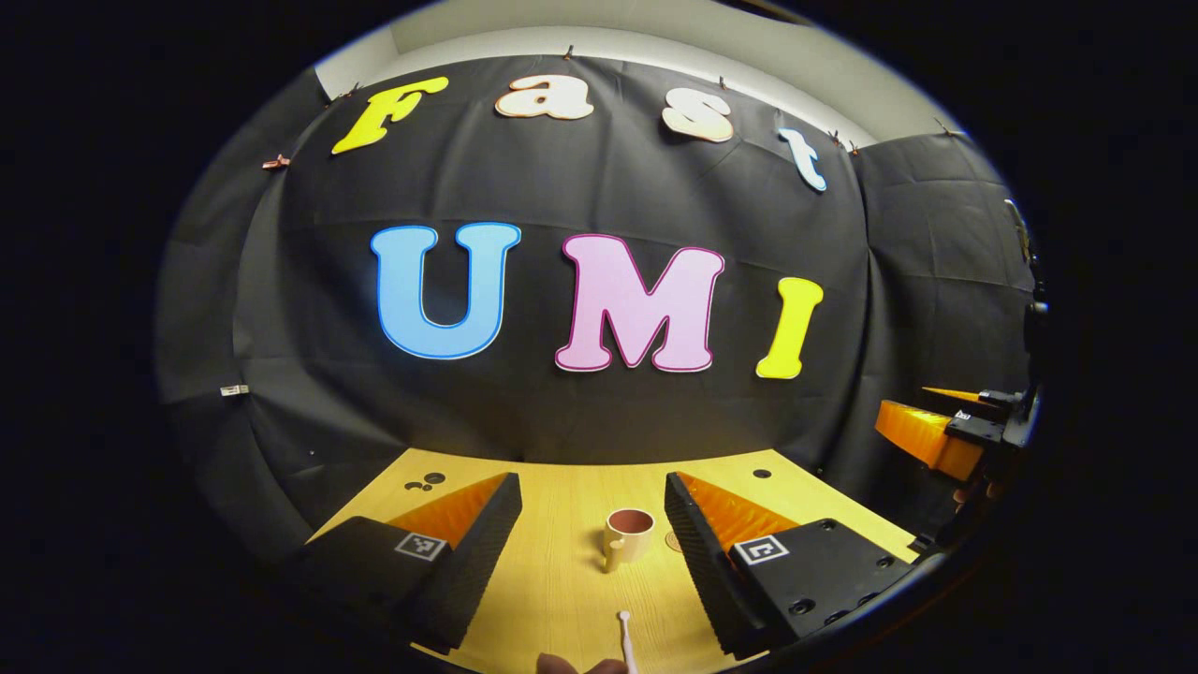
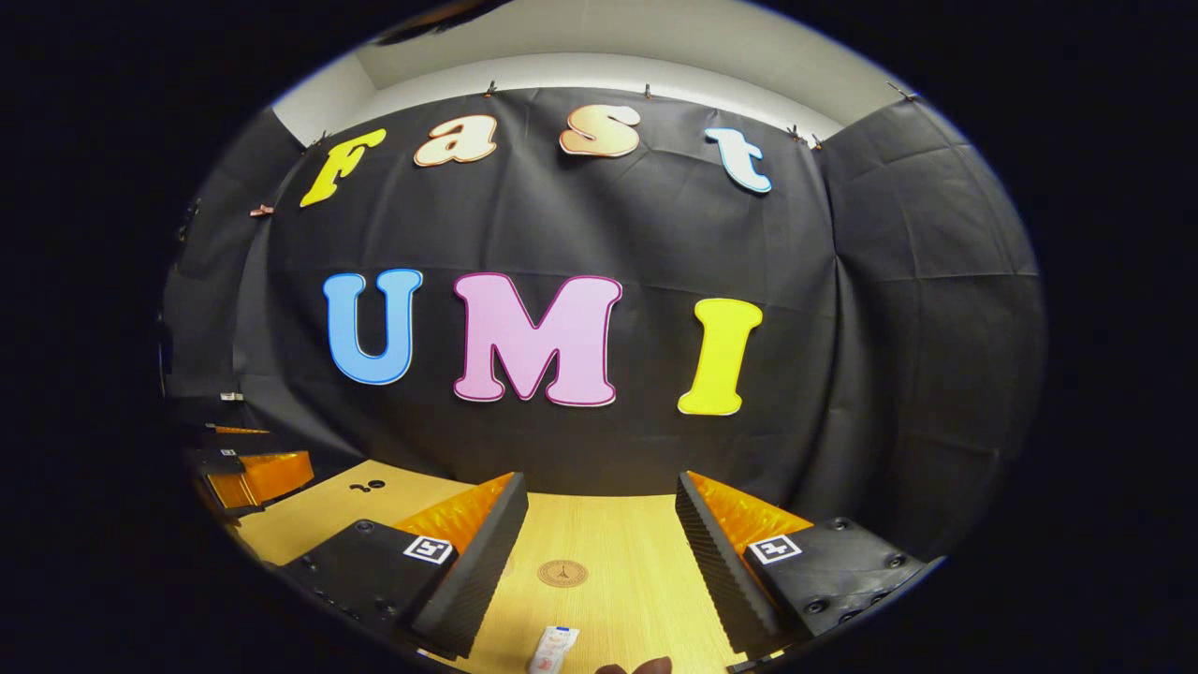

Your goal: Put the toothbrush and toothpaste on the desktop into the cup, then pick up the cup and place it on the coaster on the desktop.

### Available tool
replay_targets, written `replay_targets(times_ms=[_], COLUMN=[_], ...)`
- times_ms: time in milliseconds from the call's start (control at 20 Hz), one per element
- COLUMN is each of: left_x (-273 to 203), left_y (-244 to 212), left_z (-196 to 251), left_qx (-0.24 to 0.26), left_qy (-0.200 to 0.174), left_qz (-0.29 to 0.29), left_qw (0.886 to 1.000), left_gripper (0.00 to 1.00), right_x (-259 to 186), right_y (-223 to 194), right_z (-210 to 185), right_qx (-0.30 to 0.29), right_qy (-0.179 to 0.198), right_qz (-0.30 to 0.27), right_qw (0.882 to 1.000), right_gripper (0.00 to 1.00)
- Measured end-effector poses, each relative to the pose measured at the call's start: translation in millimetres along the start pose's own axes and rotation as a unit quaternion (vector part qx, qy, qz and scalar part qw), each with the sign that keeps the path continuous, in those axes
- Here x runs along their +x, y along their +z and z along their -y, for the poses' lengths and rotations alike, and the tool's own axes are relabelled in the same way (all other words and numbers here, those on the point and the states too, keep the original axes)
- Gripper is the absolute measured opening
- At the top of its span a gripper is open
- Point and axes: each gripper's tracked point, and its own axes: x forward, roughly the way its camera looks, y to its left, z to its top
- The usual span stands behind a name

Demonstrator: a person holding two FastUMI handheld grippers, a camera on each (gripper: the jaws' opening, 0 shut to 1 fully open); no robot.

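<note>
Wooden desktop point(image 1: 562, 580) bears a cream, brown-lined cup point(image 1: 627, 536), handle leftward.

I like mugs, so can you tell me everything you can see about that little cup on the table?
The cup is a small cream mug with a darker, reddish-brown inside. It looks ceramic and empty. It stands upright on the wooden table, handle on its left side, toward the camera. Nothing grips it. In the left gripper view it sits between the open jaws, farther off, with the toothbrush lying nearer.
</note>
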Motion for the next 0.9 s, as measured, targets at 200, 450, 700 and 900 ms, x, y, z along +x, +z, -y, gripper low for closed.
replay_targets(times_ms=[200, 450, 700, 900], left_x=[-1.6, -8.0, -14.8, -20.2], left_y=[-3.5, -15.6, -23.5, -28.9], left_z=[1.7, -0.1, -7.1, -15.8], left_qx=[0.001, 0.006, 0.008, 0.004], left_qy=[-0.002, 0.0, 0.005, 0.011], left_qz=[-0.003, -0.017, -0.022, -0.031], left_qw=[1.0, 1.0, 1.0, 0.999], left_gripper=[0.95, 0.95, 0.95, 0.95], right_x=[-0.5, 0.9, -10.5, -19.2], right_y=[-4.6, -59.8, -155.1, -237.5], right_z=[-0.8, -16.0, -28.0, -35.7], right_qx=[0.001, -0.004, 0.027, 0.034], right_qy=[0.004, 0.022, 0.032, 0.04], right_qz=[-0.007, -0.107, -0.255, -0.364], right_qw=[1.0, 0.994, 0.966, 0.93], right_gripper=[0.97, 0.97, 0.98, 0.96])
